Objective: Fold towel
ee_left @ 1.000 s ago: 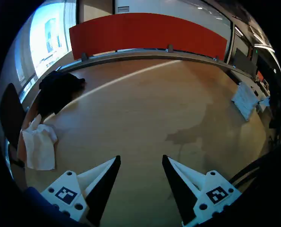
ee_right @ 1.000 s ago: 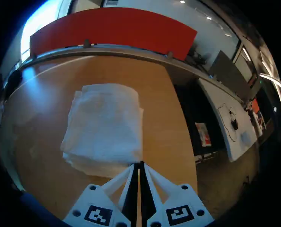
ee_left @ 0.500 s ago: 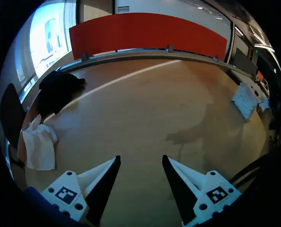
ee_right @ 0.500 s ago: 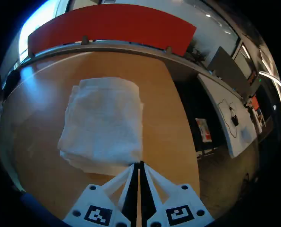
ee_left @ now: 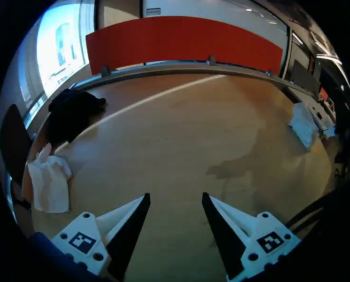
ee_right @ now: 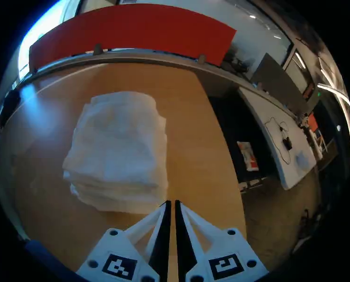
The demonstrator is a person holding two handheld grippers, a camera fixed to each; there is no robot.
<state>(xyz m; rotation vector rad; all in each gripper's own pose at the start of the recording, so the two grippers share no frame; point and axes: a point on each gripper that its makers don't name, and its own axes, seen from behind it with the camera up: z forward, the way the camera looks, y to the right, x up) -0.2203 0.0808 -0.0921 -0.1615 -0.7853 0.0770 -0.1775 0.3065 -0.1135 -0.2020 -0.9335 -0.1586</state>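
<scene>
A white towel [ee_right: 118, 150], folded into a thick stack, lies on the wooden table [ee_right: 194, 131] in the right gripper view. My right gripper [ee_right: 170, 204] hovers just off the stack's near right corner; its fingers stand a narrow slit apart with bare wood showing between them, and nothing is held. In the left gripper view the same folded towel [ee_left: 303, 124] sits small at the table's far right edge. My left gripper [ee_left: 175, 196] stands wide open over bare wood, holding nothing.
A crumpled white cloth [ee_left: 48, 181] and a black garment [ee_left: 71, 113] lie at the table's left end, beside a dark chair [ee_left: 12, 136]. A red divider [ee_left: 184, 40] runs along the far edge. Right of the table drops a dark floor with a white desk [ee_right: 278, 141].
My right gripper's fingers have parted slightly and come off the towel's corner; the stack now sits further left and looks bunched higher. The left gripper has stayed put.
</scene>
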